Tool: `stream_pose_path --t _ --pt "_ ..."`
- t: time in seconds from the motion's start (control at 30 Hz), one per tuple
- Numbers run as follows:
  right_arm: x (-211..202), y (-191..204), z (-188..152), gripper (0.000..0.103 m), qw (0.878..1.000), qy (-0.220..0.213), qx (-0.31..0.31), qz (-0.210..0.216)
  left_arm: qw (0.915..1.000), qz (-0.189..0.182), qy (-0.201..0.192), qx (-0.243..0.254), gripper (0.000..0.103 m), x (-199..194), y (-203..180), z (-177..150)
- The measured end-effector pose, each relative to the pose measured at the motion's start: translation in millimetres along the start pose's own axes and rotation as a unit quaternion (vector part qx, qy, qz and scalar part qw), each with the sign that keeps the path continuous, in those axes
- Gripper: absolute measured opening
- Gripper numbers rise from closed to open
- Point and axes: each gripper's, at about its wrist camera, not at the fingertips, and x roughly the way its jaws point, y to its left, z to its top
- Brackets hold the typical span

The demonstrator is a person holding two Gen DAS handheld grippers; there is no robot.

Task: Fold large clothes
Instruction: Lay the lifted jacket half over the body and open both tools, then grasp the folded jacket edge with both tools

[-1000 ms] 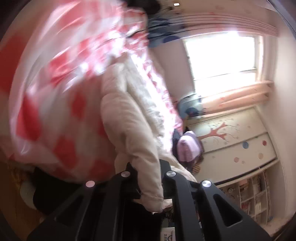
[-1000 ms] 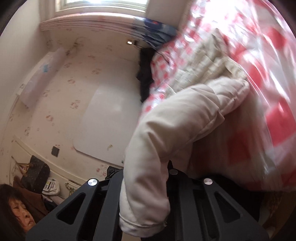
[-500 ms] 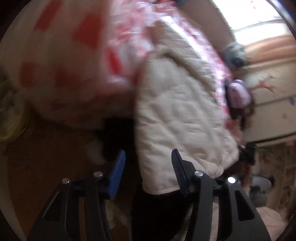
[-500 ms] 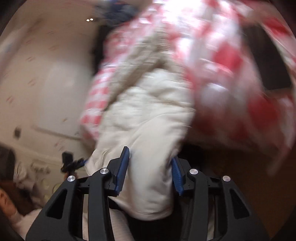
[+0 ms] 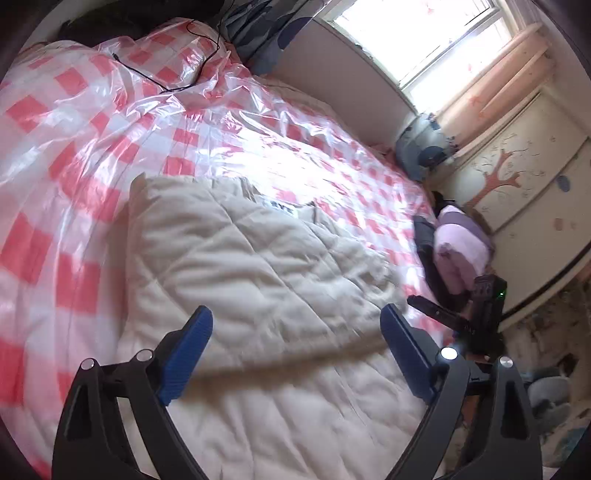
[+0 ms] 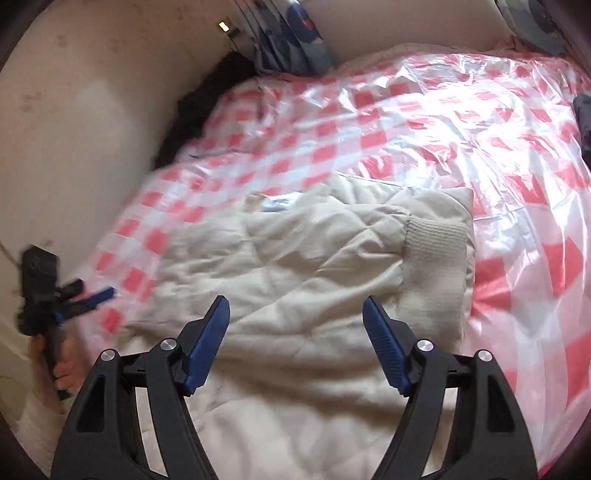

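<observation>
Left wrist view: left gripper, black frame with blue ribbed pads, spread wide after just opening, nothing pinched between the jaws, poised over the cream quilted padded jacket. Jacket lying folded on the red-and-white checked bedcover under clear plastic sheeting, a doubled layer on top with its lower edge running across just beyond the pads. White label near the jacket's far edge. Thin black cable trailing over the far part of the plastic. Pink and lilac bundle of fabric beside the bed at right, bright window above. Right gripper seen at the right margin, off the jacket's edge.

Right wrist view: right gripper, same black and blue build, likewise parted after just opening, empty, over the near part of the jacket. Ribbed knit cuff of a sleeve lying on top at right, clear of the pads. Left gripper at the left margin, held by a hand, blurred.
</observation>
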Motion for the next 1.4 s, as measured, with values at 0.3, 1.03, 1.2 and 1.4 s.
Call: stream_pose_path --t 0.3,1.03,1.2,1.4 --pt "3 9 40 0.074 0.997 -0.076 0.002 -0.012 0.9965 0.036 -0.075 -0.010 0.093 31 12 23" --pt "-19 40 -34 0.089 0.997 0.016 -0.051 -0.057 0.9365 0.262 -0.074 0.221 0.096 -20 -89 -76" --pt "12 27 -89 0.096 0.985 0.136 -0.077 -0.074 0.9185 0.272 -0.071 0.278 0.096 -46 -117 -104" --pt "-75 22 -120 0.096 0.994 0.102 -0.034 0.031 0.8920 0.297 -0.090 0.329 0.096 -77 -138 -134"
